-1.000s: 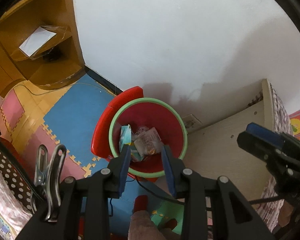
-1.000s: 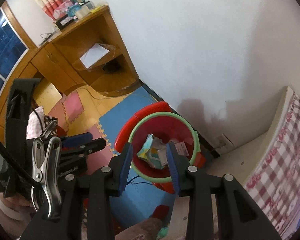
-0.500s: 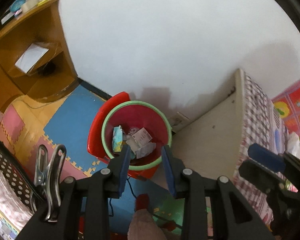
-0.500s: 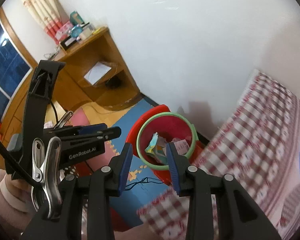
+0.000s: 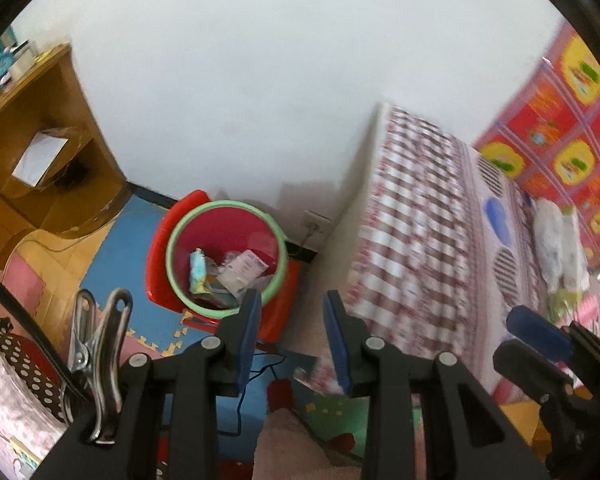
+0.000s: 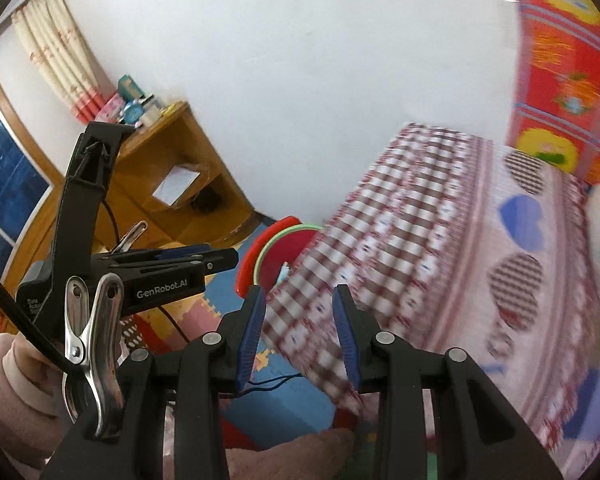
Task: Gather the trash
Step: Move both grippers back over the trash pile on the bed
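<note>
White wall backs a corner where a red bin (image 5: 226, 256) with a green rim stands on the blue floor mat (image 5: 116, 280), between a wooden shelf unit (image 5: 40, 152) and the checked bed (image 5: 432, 240). Wrappers and paper (image 5: 228, 274) already lie inside the bin.

Both pairs of jaws stand parted with nothing between them. From the left gripper (image 5: 292, 332) the bin lies ahead and to the left, well below; the bed's corner lies ahead to the right. From the right gripper (image 6: 298, 332) the bed's checked edge fills the view straight ahead and hides most of the bin.

More trash seems to lie on the bed top: a pale crumpled heap (image 5: 552, 240) near the patterned headboard (image 5: 572, 92), on the right-hand side, so the right gripper looks nearer. Room above the bed is open; the headboard bounds the far side.
</note>
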A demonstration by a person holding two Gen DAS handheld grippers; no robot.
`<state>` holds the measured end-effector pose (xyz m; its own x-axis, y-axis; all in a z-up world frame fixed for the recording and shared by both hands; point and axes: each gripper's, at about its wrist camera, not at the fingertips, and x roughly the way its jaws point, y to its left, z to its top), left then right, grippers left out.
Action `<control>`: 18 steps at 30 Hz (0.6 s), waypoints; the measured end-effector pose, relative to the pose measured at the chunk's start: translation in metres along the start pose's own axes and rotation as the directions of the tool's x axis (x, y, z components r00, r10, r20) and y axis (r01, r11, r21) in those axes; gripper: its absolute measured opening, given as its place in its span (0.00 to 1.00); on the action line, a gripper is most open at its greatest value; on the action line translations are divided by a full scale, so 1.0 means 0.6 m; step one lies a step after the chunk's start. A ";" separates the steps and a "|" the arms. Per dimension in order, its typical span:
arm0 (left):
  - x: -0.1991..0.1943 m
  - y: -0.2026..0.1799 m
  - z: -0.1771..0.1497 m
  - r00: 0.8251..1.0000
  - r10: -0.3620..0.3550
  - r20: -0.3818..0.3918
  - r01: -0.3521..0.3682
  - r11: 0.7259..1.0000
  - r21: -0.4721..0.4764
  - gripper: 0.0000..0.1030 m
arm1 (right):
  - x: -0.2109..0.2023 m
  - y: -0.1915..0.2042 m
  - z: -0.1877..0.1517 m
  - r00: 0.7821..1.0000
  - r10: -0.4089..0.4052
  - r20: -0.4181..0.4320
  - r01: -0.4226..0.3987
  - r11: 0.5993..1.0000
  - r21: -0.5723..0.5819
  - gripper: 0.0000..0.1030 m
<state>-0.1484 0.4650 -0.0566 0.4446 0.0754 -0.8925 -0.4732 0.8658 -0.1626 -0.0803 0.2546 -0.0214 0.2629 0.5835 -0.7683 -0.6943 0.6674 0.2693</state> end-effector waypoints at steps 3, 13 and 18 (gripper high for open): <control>-0.018 -0.042 -0.019 1.000 -0.007 0.012 0.007 0.999 0.032 0.32 | -0.050 -0.025 -0.031 0.999 -0.026 0.028 0.025 0.999 0.030 0.35; -0.063 -0.198 -0.087 0.997 -0.068 0.020 0.065 0.987 0.144 0.32 | -0.190 -0.104 -0.113 0.989 -0.111 0.095 0.102 0.990 0.096 0.35; -0.079 -0.268 -0.117 0.994 -0.105 0.026 0.098 0.978 0.185 0.32 | -0.253 -0.149 -0.148 0.979 -0.156 0.129 0.139 0.981 0.135 0.35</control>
<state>-0.1469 0.2876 -0.0175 0.5114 -0.0031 -0.8594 -0.2785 0.9454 -0.1692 -0.1174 0.0651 0.0198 0.4526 0.5270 -0.7193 -0.5545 0.7981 0.2358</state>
